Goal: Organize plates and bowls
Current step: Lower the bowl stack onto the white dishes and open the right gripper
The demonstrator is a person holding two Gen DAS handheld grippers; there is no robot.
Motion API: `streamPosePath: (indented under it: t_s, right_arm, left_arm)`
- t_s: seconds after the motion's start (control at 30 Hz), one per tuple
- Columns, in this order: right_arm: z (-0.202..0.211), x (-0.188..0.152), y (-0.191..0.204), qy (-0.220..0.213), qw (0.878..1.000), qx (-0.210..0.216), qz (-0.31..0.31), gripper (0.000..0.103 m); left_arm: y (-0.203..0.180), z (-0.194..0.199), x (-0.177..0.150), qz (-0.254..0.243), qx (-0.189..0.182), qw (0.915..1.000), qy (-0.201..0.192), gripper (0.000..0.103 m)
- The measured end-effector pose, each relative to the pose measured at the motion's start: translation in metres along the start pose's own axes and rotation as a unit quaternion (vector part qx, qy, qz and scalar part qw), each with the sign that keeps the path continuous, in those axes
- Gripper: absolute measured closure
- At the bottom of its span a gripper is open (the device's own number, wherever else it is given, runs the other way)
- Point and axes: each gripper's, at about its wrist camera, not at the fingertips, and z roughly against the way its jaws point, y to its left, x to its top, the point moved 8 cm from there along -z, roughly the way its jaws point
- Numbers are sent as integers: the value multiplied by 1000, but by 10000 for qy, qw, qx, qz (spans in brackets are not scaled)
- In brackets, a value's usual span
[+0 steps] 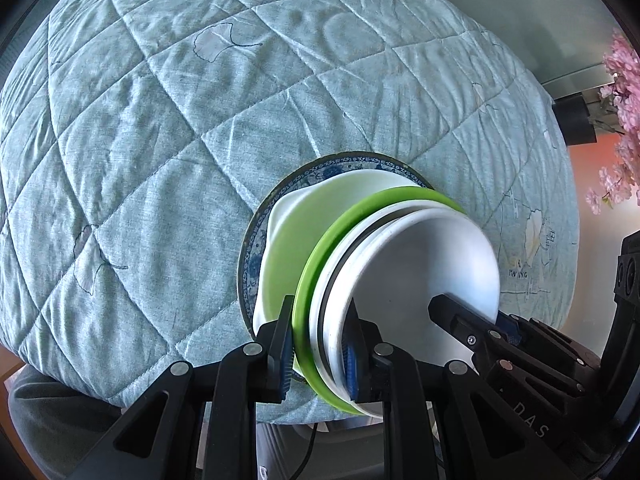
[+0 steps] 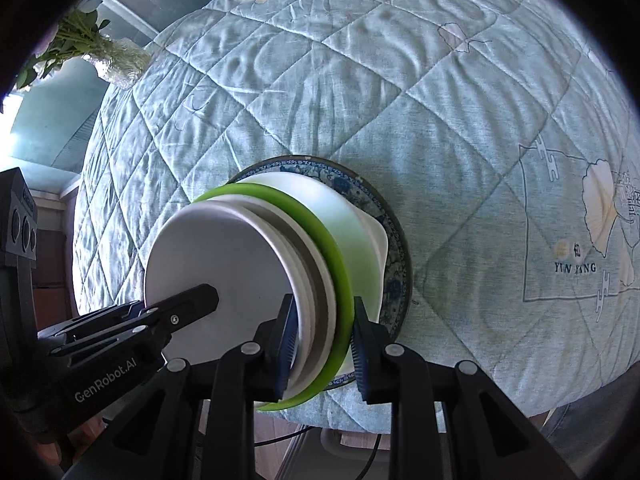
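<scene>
Left gripper: fingers narrow, blue ribbed pads clamped on the near edge of the stack, one pad outside the green plate, the other inside the top white bowl. Right gripper: fingers likewise narrow, gripping the opposite edge of the same stack; one pad lies inside the white bowl, the other against the outer side of the green plate's rim. Each gripper appears in the other's view, entering the bowl's side.

Stack count, as far as the rims can be separated: 1 smooth round white bowl on top; beneath it several thin white rims, one with a dark band, exact number not resolvable; 1 glossy lime-green round plate; 1 deeper white bowl with a small side lug and a green-tinted inner wall; 1 blue-and-white patterned plate at the bottom, round, dark-edged.

The bottom plate appears to sit on the quilted cover, near its front edge. The cover is pale teal fabric, diamond-stitched, wrinkled, printed with ginkgo leaves and lettering.

Periphery: pink blossoms at the right edge of the left view; 1 clear textured vase with green stems at the cover's far corner.
</scene>
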Motion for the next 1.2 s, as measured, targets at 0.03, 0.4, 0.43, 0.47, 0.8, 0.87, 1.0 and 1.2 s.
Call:
streamPosePath:
  t_s: [0.03, 0.4, 0.43, 0.47, 0.8, 0.87, 1.0, 1.2]
  right_arm:
    - [0, 0, 0, 13, 10000, 0, -5, 79]
    - [6, 8, 0, -128, 9998, 141, -39, 77]
    - [12, 9, -1, -206, 9997, 115, -19, 75]
    - [18, 10, -1, -277, 9996, 76, 12, 71]
    - [88, -31, 3, -1025, 9894, -461, 923, 20]
    - [94, -43, 5, -1086, 9888, -427, 927, 20]
    - [105, -61, 9, -1184, 9885, -376, 865, 22]
    - [125, -78, 10, -1381, 9850, -547, 873, 69]
  left_arm:
    - [0, -1, 0, 12, 0, 10000, 27, 86]
    - [-5, 25, 12, -147, 226, 9990, -370, 79]
    - [-6, 31, 12, -161, 222, 9986, -444, 74]
    - [-7, 38, 12, -195, 243, 9981, -537, 72]
    - [-16, 132, -30, -773, 787, 9730, -2028, 20]
    - [-18, 143, -44, -911, 802, 9693, -2138, 20]
    - [-17, 161, -71, -882, 608, 9656, -2369, 61]
    - [-20, 177, -107, -786, 617, 9630, -2505, 63]
